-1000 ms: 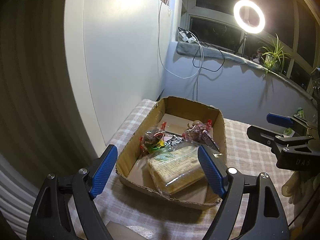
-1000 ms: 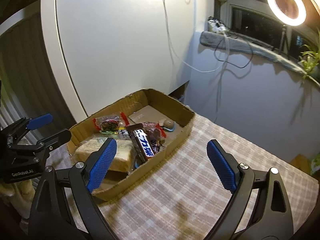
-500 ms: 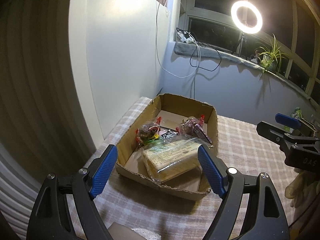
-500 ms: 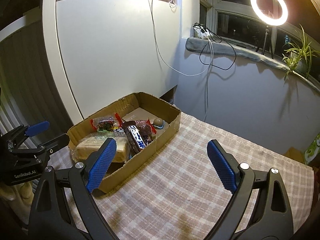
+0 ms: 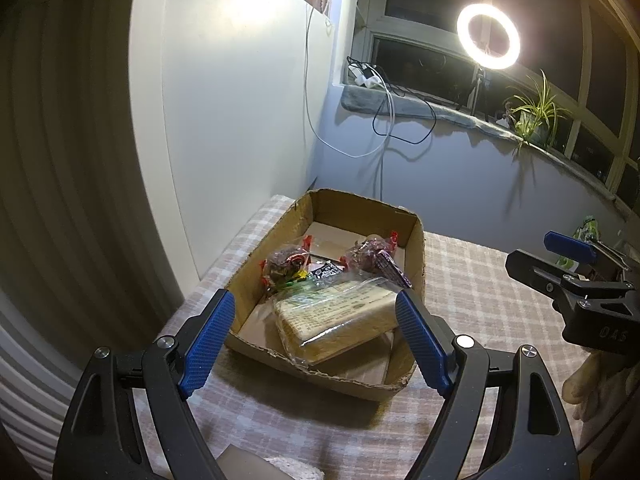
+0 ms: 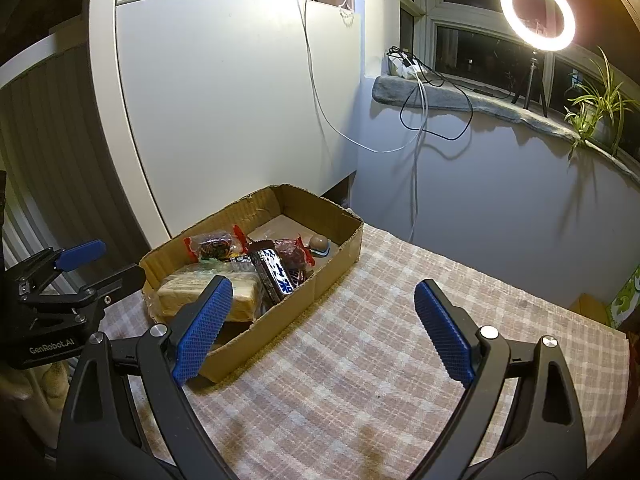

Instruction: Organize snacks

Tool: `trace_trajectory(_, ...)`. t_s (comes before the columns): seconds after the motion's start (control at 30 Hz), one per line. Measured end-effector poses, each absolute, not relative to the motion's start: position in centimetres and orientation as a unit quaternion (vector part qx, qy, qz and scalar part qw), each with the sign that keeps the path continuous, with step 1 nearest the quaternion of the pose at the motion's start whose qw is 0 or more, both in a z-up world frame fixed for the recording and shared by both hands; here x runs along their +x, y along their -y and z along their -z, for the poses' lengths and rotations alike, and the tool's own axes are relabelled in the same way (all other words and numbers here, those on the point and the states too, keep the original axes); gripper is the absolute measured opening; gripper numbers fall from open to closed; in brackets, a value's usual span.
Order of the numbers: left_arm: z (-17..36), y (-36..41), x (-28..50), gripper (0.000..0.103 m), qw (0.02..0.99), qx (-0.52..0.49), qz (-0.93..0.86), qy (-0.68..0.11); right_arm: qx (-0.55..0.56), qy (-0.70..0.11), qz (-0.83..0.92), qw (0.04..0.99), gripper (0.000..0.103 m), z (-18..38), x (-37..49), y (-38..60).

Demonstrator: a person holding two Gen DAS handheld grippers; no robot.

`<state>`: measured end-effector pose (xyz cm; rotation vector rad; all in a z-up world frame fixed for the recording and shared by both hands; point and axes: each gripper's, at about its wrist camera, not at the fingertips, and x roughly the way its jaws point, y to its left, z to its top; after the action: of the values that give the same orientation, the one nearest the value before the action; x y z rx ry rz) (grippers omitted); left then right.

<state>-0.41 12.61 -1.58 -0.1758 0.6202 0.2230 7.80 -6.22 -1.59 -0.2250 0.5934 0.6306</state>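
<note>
Both of your tongs have pulled back and up over the last second: the cardboard box looks smaller in each wrist view than it did, and more of the room shows around it. The left tongs hang wide open and empty above the near end of the box; the right tongs are just as open and empty over bare checked cloth. Every snack in sight already lies inside the box: the wrapped bread at the near end, the red-wrapped sweets behind it, the dark candy bar beside them. I judge the sorting done, or nearly so, and you are backing off.

Your table wears a pink-and-cream plaid cloth, clear on the right side. Behind it stand a white cabinet, a sill with trailing cables, a lit ring light and a spider plant against dark windows.
</note>
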Motion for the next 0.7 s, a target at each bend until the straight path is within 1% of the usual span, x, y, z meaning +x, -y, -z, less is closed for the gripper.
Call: trace_trajectory(0.7, 1.61, -12.40, -0.56, 0.083, 0.943, -0.083, -0.110, -0.304, -0.107, -0.295, -0.306, 0.899, 0.095, 2.07, 7.54, 6.43)
